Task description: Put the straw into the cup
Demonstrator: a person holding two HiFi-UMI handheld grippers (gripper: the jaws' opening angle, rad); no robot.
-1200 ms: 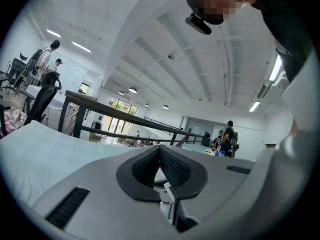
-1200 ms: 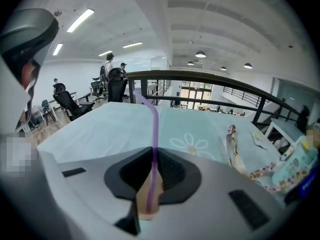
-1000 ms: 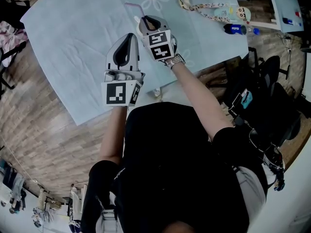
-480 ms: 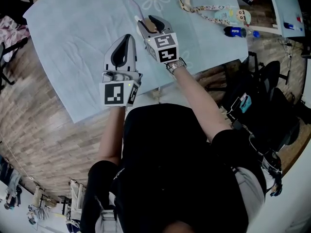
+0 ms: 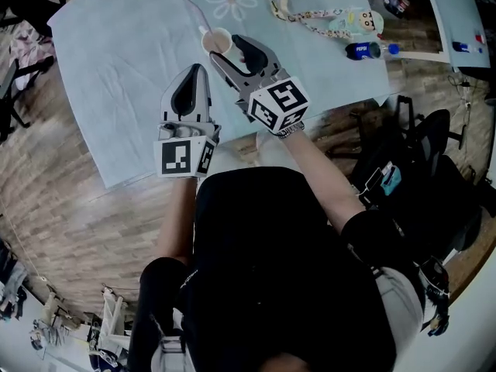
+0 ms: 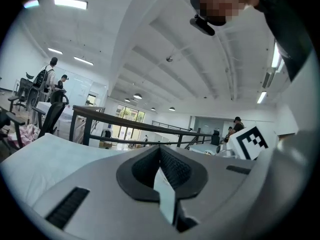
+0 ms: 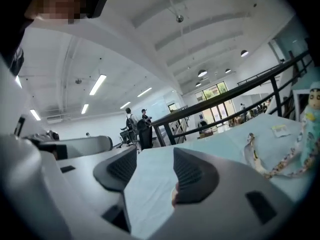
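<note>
From here I read the insertion as done. The cup (image 5: 217,42) sits on the surface (image 5: 124,60) just beyond the tips of my right hand-held gripper (image 7: 150,156), and the straw (image 5: 194,10) leans out of it, up and away from those tips.

The right jaws are opening and already stand wide. The right gripper view shows only pale blue surface between the pads, so nothing is held. My left hand-held gripper (image 6: 160,151) is beside the right one and a little short of the cup. Its pads are closed together and it is empty too.

So the step in hand is the release. The next move, I judge, is to draw the right hand-held gripper back from the cup along its own line, keeping the open fingers off the rim and the straw. The cup looks light, so a sideways brush could tip it over.
</note>
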